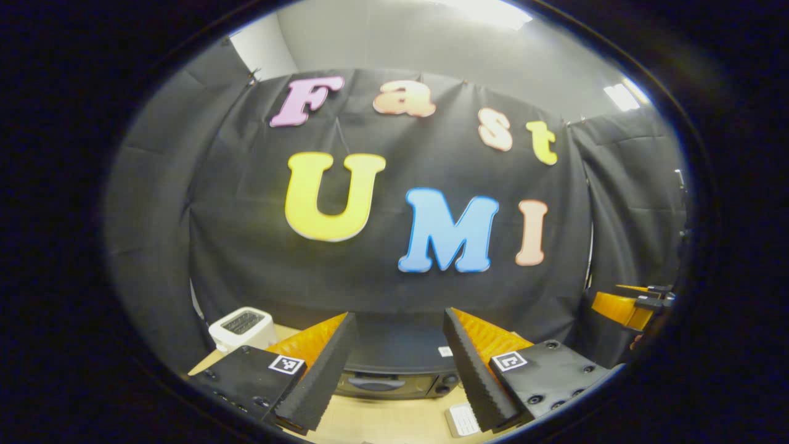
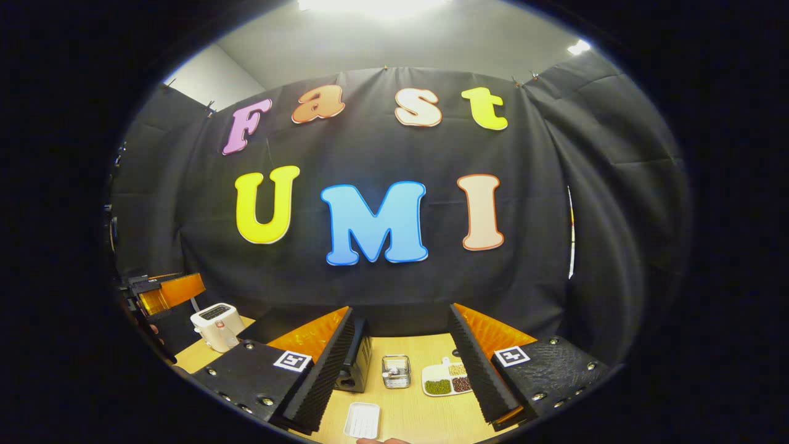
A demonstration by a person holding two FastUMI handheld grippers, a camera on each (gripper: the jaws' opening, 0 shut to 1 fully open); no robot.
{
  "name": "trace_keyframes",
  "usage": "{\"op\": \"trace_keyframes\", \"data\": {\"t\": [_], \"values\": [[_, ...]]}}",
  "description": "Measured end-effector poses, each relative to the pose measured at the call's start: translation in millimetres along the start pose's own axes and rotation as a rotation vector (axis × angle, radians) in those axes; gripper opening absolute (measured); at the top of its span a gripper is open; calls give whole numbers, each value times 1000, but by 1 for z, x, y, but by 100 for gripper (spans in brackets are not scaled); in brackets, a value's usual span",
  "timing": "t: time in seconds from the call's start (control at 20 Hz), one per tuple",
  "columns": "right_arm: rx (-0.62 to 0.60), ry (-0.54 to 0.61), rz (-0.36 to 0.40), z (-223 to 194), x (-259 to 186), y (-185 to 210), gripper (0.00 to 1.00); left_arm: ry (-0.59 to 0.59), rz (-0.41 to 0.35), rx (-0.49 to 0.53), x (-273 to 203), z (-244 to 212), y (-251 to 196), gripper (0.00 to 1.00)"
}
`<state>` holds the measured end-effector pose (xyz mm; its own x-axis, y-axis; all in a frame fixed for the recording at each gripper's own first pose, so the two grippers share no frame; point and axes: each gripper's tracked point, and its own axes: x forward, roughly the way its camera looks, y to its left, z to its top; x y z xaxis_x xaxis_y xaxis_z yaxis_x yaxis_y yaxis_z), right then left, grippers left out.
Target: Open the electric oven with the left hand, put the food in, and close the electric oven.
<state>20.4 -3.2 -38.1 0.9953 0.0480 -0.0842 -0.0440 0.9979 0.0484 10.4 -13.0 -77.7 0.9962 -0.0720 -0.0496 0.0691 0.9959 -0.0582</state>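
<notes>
The black electric oven (image 1: pixel 394 381) stands on the wooden table straight ahead of my left gripper (image 1: pixel 399 317), its door shut, the handle (image 1: pixel 375 382) showing between the fingers. That gripper hangs open above the table, short of the oven, holding nothing. My right gripper (image 2: pixel 401 309) is open too and empty. In the right gripper view the oven's side (image 2: pixel 359 364) peeks out by the left finger. A small white rectangular tray (image 2: pixel 362 420) lies near the table's front edge; the same tray (image 1: pixel 462 420) lies low in the left gripper view. Whether it holds food I cannot tell.
A white toaster (image 1: pixel 242 328) stands left of the oven, also seen as the toaster (image 2: pixel 216 325). A small clear container (image 2: pixel 396 371) and a divided white plate of beans (image 2: pixel 445 379) sit right of the oven. A fingertip (image 2: pixel 382 440) shows at the bottom edge.
</notes>
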Motion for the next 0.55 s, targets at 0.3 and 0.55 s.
{"op": "trace_keyframes", "data": {"t": [0.3,0.55], "values": [[8,-57,70,26,-8,4,92,-51,40,-4,-26,20,-9,94],[10,-41,111,16,-4,-1,93,-37,105,14,-35,14,0,98]]}}
